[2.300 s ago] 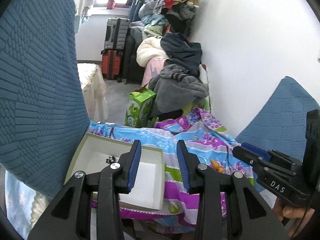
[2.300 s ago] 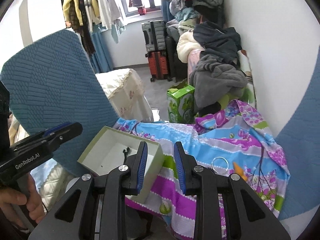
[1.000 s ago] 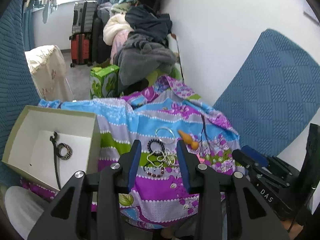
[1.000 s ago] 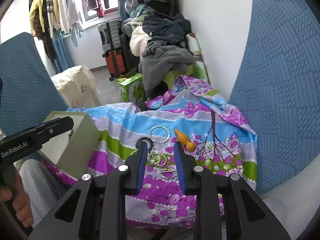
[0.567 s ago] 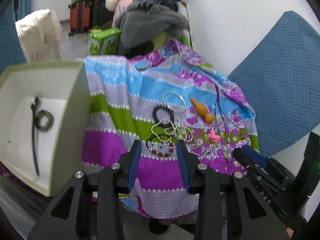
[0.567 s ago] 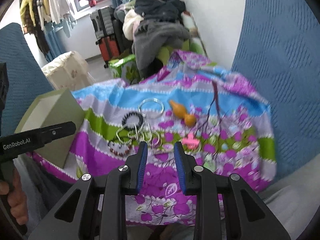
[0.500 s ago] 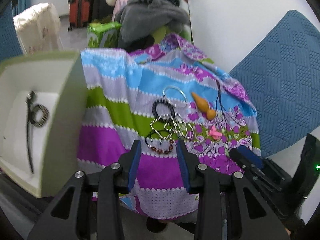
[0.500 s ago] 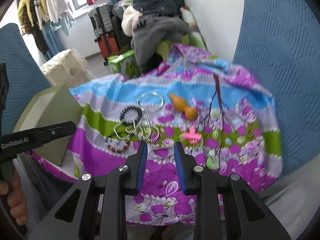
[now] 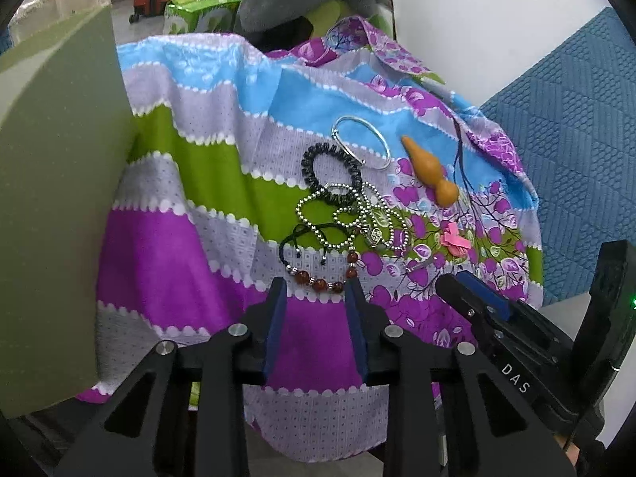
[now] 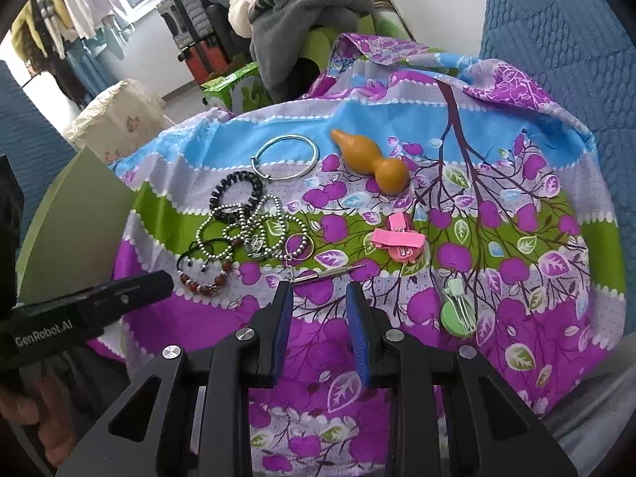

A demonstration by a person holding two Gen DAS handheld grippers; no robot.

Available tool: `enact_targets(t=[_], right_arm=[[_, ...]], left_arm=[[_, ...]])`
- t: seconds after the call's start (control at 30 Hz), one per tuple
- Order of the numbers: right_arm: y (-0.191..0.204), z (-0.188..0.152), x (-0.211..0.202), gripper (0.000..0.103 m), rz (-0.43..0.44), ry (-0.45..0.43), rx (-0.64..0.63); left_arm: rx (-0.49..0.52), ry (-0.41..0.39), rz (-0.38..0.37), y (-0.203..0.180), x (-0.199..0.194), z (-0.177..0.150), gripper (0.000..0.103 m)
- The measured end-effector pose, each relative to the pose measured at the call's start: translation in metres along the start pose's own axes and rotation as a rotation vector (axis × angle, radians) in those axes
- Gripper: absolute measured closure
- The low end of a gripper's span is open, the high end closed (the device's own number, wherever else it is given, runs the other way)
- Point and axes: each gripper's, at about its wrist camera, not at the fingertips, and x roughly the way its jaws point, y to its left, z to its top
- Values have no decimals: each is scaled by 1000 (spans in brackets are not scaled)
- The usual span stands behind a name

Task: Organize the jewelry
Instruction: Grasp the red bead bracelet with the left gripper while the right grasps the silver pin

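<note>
Nearly all remains: my left gripper (image 9: pixel 314 292), empty, jaws closing, hangs over the red bead bracelet (image 9: pixel 318 280) near the floral cloth's (image 9: pixel 167 238) front edge. My right gripper (image 10: pixel 318 292) is slightly parted, empty. Chains, bangle (image 10: pixel 286 157), clips await the green box (image 9: pixel 59 198).

A striped purple, green and blue floral cloth (image 10: pixel 497 214) carried a silver bangle (image 10: pixel 286 156), black coiled hair tie (image 10: pixel 237 187), tangled silver bead chains (image 10: pixel 254 230), red-beaded bracelet (image 10: pixel 202 278), orange gourd-shaped piece (image 10: pixel 373 161) and pink hair clips (image 10: pixel 399 240).
</note>
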Motion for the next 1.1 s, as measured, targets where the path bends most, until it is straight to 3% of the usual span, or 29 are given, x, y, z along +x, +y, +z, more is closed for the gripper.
enact_targets(t=[0.23,0.43,0.63,0.87,0.97,1.1], right_arm=[[-7,6,17,77,7,26,38],[-6,7,18,77,20,20,37],[-6,13,28,77,-16,31,35],[16,14,35,73,-115,26,-102],[18,14,36,77,-126,32,-103],[17,13,35,96,-132,46,-100]], left_arm=[[-10,19,41,0,14,6,77],[47,5,152,-10,20,8,79],[55,-1,188,-10,27,10,80],[56,-21,203,-10,26,7,86],[73,-30,224,-11,24,7,98],[67,-25,200,-7,21,6,100]])
